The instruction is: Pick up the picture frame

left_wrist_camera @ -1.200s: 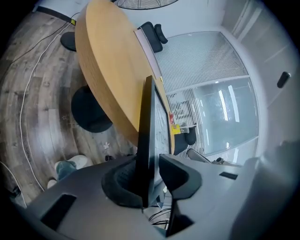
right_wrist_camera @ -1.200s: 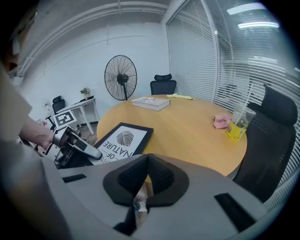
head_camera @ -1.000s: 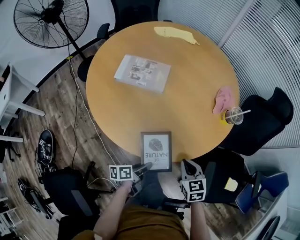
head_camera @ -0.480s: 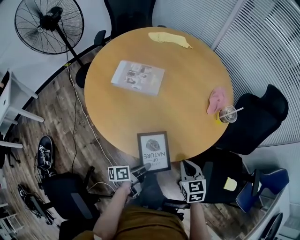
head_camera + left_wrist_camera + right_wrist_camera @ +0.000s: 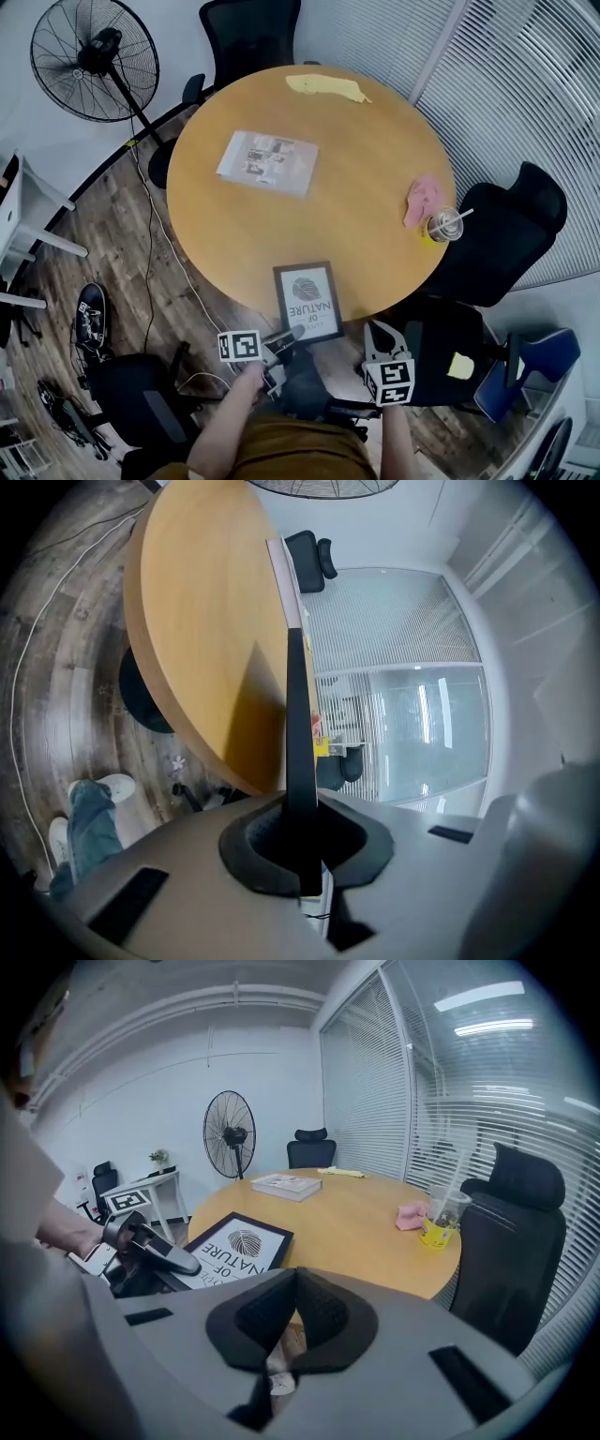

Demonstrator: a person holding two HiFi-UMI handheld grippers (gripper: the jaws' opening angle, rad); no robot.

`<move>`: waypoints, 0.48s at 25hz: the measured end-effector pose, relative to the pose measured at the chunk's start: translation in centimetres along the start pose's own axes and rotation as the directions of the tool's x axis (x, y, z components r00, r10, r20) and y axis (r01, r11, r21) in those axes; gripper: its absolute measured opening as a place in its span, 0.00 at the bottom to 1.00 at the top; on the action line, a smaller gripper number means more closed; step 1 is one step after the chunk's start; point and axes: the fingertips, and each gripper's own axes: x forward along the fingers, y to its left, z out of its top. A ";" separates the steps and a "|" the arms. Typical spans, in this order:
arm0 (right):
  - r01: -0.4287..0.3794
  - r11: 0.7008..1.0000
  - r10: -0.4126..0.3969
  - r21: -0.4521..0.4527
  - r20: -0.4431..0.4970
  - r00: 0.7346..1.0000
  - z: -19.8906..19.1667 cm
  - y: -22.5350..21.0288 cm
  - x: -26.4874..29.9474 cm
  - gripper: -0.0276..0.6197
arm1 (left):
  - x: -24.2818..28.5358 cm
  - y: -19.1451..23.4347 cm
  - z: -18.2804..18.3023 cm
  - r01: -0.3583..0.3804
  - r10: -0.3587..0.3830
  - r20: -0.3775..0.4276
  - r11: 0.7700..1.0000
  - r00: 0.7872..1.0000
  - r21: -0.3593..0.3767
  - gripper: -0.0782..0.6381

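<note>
The picture frame [image 5: 307,302], black-edged with a white leaf print, sticks out over the near edge of the round wooden table [image 5: 366,178]. My left gripper [image 5: 292,333] has just been closing and is shut on the frame's near left corner. In the left gripper view the frame [image 5: 292,677] runs edge-on up from between the jaws of the left gripper [image 5: 302,855]. My right gripper [image 5: 375,330] hangs off the table to the frame's right, shut with nothing in it. The right gripper view shows the frame [image 5: 239,1241], the left gripper [image 5: 155,1252] and the closed right gripper [image 5: 295,1277].
On the table lie a magazine [image 5: 267,161], a yellow cloth [image 5: 325,89], a pink cloth [image 5: 421,200] and a plastic cup with a straw [image 5: 442,226]. Black office chairs [image 5: 497,239] [image 5: 246,33] ring it. A standing fan [image 5: 94,56] is at the far left.
The left gripper's jaws have closed on the frame's near corner. The frame has come further out over the table's near edge. Both grippers have risen a little.
</note>
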 end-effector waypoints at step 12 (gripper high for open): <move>0.031 0.996 -0.040 0.083 0.111 0.993 2.6 -0.3 -2.2 0.06 | -0.7 -3.1 0.8 0.052 -0.053 0.037 0.998 0.998 0.032 0.16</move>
